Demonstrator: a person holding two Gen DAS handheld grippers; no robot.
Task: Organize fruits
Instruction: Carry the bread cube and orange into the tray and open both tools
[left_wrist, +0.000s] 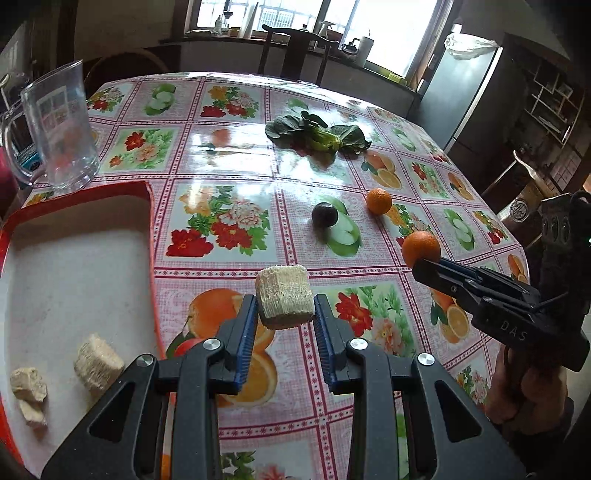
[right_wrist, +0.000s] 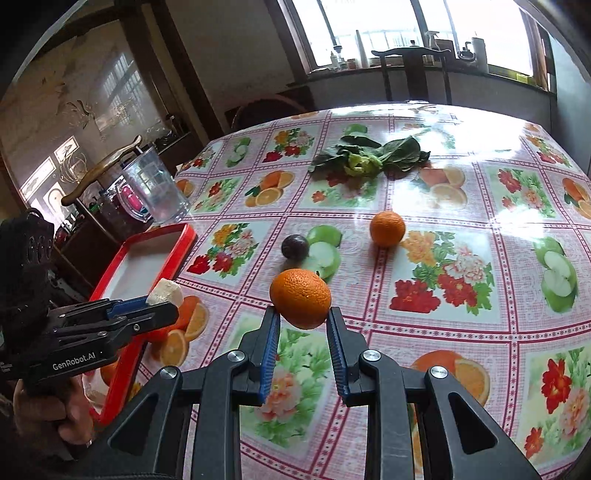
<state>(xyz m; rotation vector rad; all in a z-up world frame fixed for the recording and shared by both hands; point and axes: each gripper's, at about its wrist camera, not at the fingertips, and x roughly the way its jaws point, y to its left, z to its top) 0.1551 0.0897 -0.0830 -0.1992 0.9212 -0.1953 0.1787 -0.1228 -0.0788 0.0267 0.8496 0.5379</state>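
Nearest the left wrist camera we see the left gripper (left_wrist: 284, 306), its blue-padded jaws clamped on a pale beige, fibrous block (left_wrist: 283, 297) held above the tabletop (left_wrist: 229, 155) with its glossy fruit-and-flower patterned cloth. At near left lies the red-rimmed rectangular tray with white floor (left_wrist: 74, 258); in its near corner we note a second beige fibrous block (left_wrist: 98, 365) and a pale, broken lump (left_wrist: 28, 386) just beside it.

In the right wrist view the right gripper (right_wrist: 301, 314) is closed on a round orange tangerine (right_wrist: 300, 297), lifted clear of the cloth. A hand (left_wrist: 517, 387) carries this gripper at the right edge of the left view.

Still on the tabletop: a second orange tangerine (right_wrist: 388, 229) farther off, a small dark purple round fruit (right_wrist: 294, 246) to its left, apart from it, and a bunch of dark green leafy vegetable (right_wrist: 369, 157) towards the far side. A clear plastic mug with handle (left_wrist: 59, 129) stands just beyond the tray's far edge.
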